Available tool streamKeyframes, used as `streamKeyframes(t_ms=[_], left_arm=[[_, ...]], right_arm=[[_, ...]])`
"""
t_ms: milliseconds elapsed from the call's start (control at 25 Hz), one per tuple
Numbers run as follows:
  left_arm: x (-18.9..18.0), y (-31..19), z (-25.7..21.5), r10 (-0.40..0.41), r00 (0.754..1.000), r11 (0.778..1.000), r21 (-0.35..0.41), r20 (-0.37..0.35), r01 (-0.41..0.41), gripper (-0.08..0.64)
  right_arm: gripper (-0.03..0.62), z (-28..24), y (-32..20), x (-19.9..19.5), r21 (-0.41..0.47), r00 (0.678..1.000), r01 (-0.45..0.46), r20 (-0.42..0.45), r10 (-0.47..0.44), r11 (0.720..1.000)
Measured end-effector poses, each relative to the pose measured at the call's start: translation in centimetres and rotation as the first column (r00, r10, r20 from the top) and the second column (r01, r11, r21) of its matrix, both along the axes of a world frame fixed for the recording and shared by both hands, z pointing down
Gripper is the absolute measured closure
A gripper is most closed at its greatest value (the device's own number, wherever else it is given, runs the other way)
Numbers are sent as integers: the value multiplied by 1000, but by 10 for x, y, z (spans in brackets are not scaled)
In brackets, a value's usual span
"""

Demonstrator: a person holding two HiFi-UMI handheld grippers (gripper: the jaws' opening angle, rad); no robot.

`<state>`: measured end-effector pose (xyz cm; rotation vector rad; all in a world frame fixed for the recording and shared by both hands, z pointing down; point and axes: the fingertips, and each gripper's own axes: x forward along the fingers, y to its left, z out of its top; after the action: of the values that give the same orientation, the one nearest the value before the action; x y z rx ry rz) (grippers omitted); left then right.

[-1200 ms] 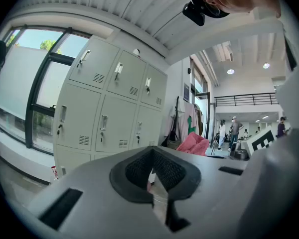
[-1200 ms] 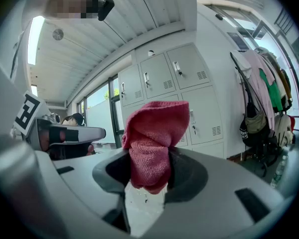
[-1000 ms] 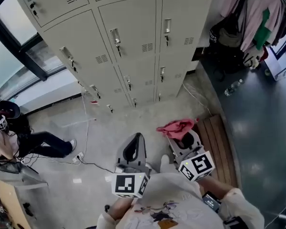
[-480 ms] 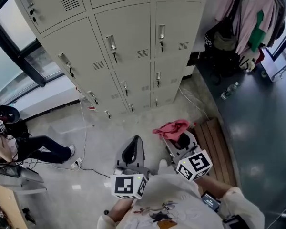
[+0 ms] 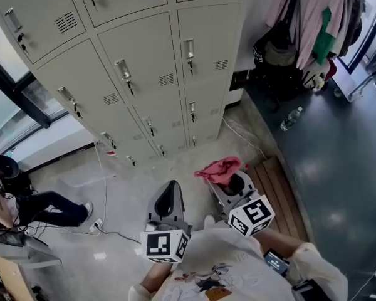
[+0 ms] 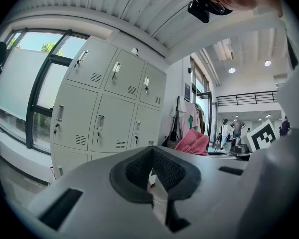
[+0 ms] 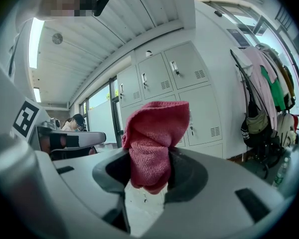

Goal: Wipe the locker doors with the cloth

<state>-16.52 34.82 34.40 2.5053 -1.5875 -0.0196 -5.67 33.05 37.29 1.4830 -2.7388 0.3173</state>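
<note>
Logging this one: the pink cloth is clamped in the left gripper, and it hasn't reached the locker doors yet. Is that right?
Not quite. The pink cloth is clamped in the right gripper, not the left, as the right gripper view shows. The left gripper holds nothing. The rest stands: the cloth hasn't reached the locker doors yet.

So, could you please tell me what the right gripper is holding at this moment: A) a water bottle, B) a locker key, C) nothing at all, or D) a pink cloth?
D: in the right gripper view, the right gripper has its jaws shut on a bunched pink cloth, which the head view also shows at that gripper's tip.
</note>
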Motion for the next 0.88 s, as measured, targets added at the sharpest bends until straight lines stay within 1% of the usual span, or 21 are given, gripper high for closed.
streamKeyframes(t_ms=[240, 480, 720, 880], left_arm=[[27, -20, 5, -16, 1000, 1000, 2, 0, 16, 554], [49, -45, 18, 6, 1000, 999, -40, 12, -6, 554], [57, -105, 21, 24, 1000, 999, -33, 11, -24, 554], [59, -163, 25, 48, 999, 998, -37, 14, -47, 554]], right_arm=[[425, 1, -24, 35, -2, 1000, -13, 14, 13, 1000], [424, 6, -53, 52, -23, 999, -26, 39, 27, 999], [423, 14, -107, 58, -31, 998, -35, 41, 37, 999], [423, 19, -164, 59, -37, 997, -59, 46, 61, 998]])
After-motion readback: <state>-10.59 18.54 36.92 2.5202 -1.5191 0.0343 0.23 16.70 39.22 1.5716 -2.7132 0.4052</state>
